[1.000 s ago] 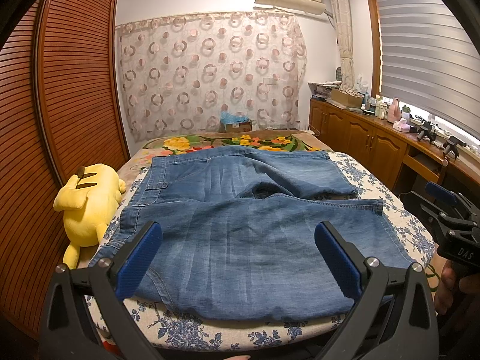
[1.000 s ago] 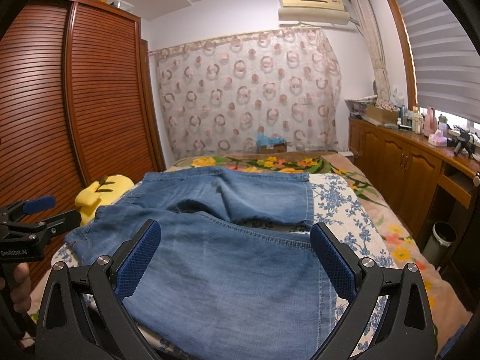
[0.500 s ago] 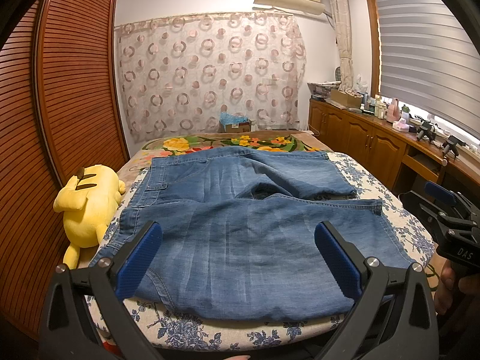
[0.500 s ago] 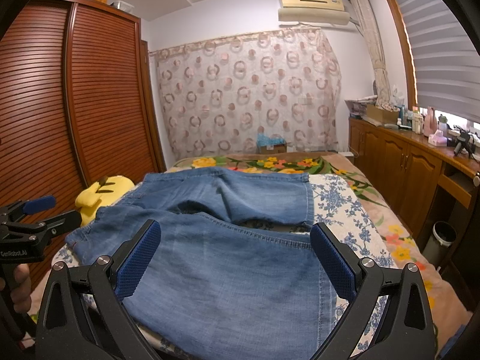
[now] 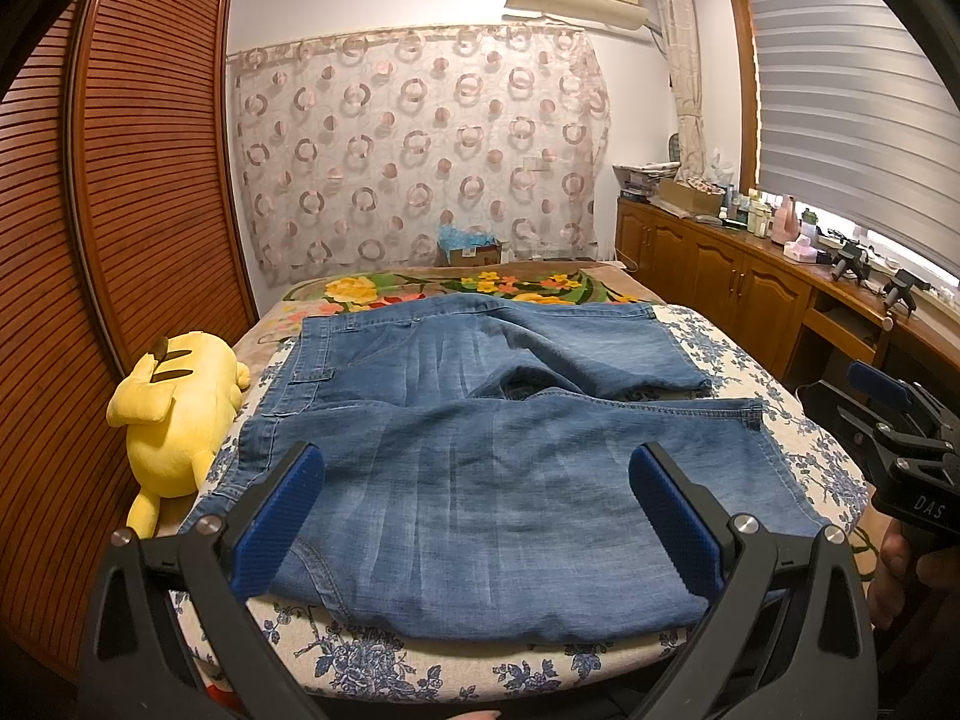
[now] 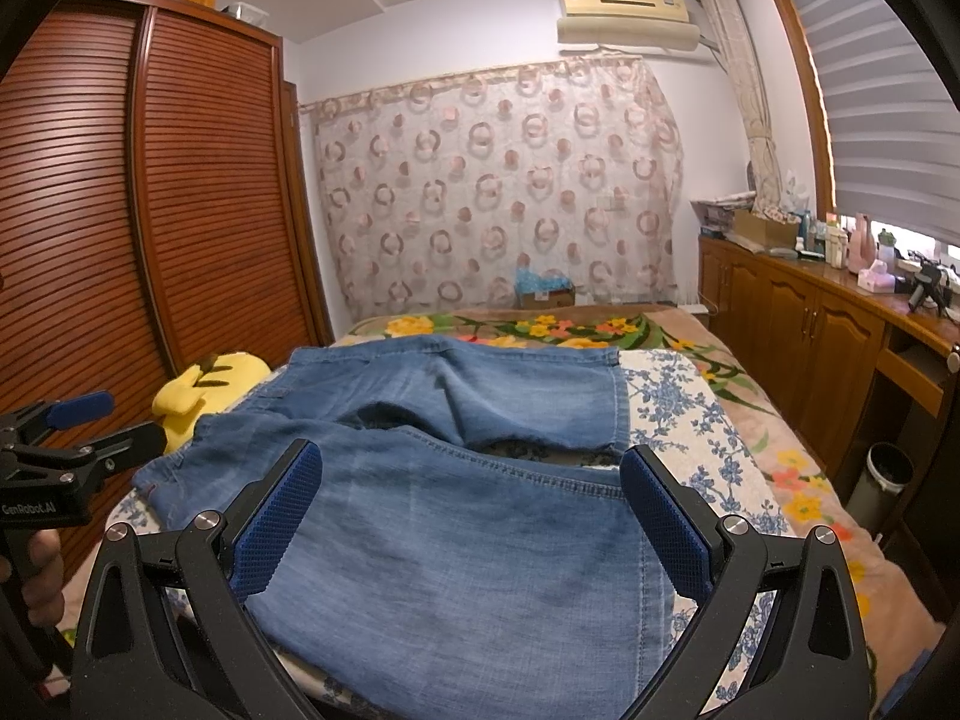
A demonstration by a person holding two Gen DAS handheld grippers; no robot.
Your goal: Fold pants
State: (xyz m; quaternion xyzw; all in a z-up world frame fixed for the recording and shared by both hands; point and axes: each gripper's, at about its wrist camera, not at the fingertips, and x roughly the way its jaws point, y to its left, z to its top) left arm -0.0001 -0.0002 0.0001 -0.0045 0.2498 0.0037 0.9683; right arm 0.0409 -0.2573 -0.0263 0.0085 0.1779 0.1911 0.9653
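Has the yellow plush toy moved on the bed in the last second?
No. The yellow plush toy lies in the same spot against the wooden wardrobe, beside the jeans.

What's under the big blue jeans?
Under the jeans lies a blue-flowered bed cover, showing around their edges and in the gap between the legs. Whatever lies beneath the denim's middle is covered.

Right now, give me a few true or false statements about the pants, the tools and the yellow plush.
1. Both tools, left tool and right tool, are open and hold nothing. True.
2. The pants are rolled into a bundle. False: they lie spread on the bed, legs apart.
3. The yellow plush lies beside the pants' waistband end. True.
4. The pants are black. False: blue denim.
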